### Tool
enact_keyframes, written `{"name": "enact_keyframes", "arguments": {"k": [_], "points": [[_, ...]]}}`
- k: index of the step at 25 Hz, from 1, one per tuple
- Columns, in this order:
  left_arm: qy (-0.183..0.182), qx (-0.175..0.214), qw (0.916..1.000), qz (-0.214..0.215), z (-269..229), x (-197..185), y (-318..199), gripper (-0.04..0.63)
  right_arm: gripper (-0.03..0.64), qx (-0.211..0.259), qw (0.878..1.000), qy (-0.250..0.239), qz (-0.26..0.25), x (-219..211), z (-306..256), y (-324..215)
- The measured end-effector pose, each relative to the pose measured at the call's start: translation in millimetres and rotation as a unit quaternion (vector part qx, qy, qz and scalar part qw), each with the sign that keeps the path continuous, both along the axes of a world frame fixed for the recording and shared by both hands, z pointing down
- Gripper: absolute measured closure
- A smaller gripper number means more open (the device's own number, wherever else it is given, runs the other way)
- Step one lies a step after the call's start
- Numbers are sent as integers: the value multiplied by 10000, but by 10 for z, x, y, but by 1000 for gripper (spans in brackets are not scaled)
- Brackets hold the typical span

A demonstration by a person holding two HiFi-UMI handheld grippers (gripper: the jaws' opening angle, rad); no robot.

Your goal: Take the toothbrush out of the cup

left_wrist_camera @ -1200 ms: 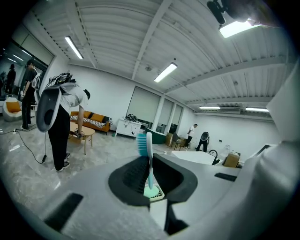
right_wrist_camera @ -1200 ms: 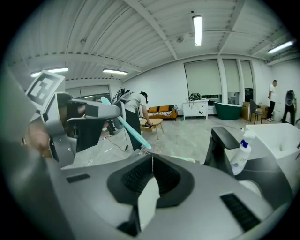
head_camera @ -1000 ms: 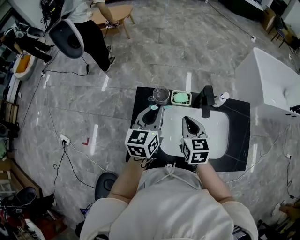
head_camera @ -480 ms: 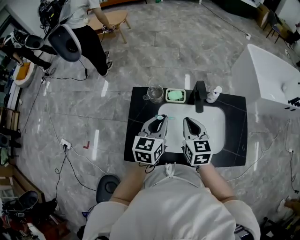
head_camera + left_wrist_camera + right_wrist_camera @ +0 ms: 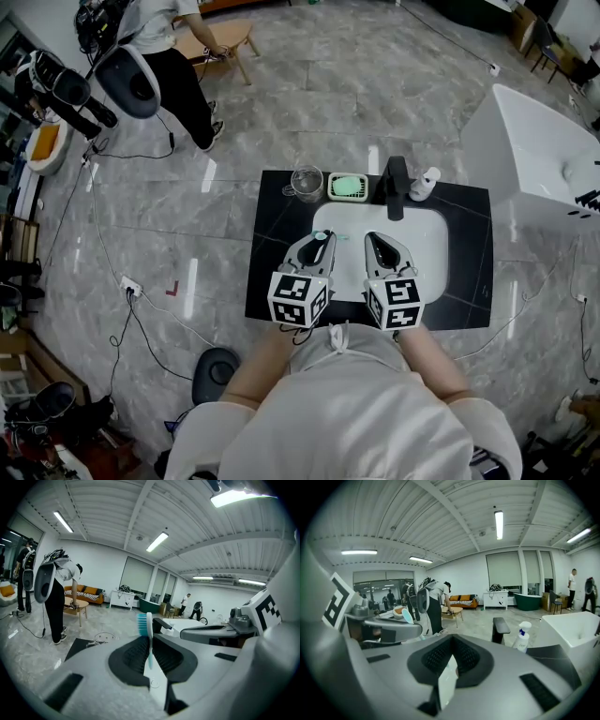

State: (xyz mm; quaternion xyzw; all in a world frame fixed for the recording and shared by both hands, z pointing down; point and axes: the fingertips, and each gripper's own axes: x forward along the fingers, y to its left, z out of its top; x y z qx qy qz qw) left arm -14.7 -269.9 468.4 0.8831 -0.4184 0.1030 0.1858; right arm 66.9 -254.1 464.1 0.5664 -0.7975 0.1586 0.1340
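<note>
Teal-and-white toothbrush [image 5: 148,640], black countertop [image 5: 267,274], white basin [image 5: 437,259], grey marbled floor [image 5: 328,94].

The cup [image 5: 306,182] stands at the back left of the counter [image 5: 272,244]. The soap dish [image 5: 348,187] is just to its right, then the faucet [image 5: 397,186] behind the sink basin [image 5: 431,253], then the spray bottle [image 5: 425,185]. The left gripper [image 5: 322,238] and right gripper [image 5: 373,240] hang side by side over the basin (the left one at its left edge). The toothbrush [image 5: 146,634] sits between the left gripper's jaws, well apart from the cup.
</note>
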Motion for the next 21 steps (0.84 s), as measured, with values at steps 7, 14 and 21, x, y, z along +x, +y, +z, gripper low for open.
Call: {"name": "enact_keyframes", "arguments": {"k": [7,14,21], "points": [[-78,-6,10000,2,29,32,-28,558,591,-15,10000,11,-87,1,19,-24],[-71,-41,10000,40,43,85,-52,558,591,-32,9999,7,-111,9,19,-68],[-21,-88,9999,104,51,144,-61,558,591,-47,9999,-28,-141,5,10,-113]]}}
